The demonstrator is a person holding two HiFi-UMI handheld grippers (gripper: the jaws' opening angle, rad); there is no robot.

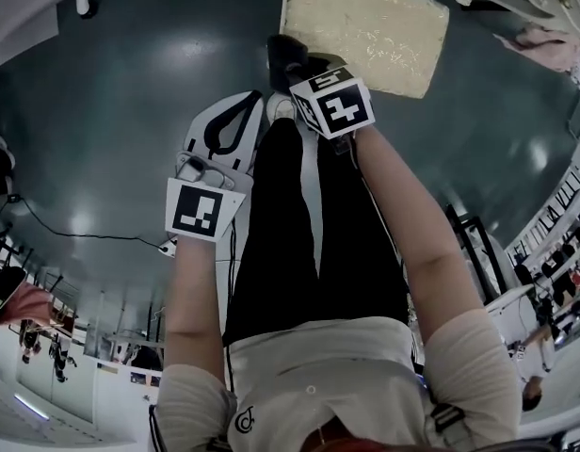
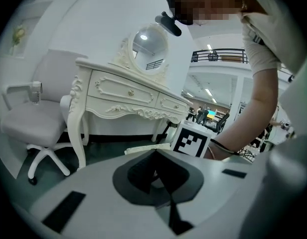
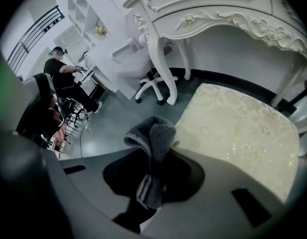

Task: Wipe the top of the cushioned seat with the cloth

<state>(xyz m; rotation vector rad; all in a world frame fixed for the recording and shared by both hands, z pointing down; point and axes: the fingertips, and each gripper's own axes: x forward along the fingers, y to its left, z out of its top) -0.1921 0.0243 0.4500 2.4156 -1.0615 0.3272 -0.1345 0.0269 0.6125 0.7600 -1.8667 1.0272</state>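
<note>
Dark green floor (image 1: 111, 111) fills the head view, and the white carved dressing table (image 2: 128, 96) stands over it with a round mirror (image 2: 148, 44) on top and a white swivel chair (image 2: 39, 121) just beside its left end. The cream cushioned seat (image 3: 238, 133) sits in front of the table's legs, its top bare. Right gripper (image 3: 152, 176) is out ahead at the seat's near edge, jaws clamped on the grey cloth (image 3: 152, 143), which bunches up out of them just beside the cushion; whether it touches, I can't tell. Left gripper (image 2: 157, 178) hangs back near the person's leg, jaws closed together, nothing between them
</note>
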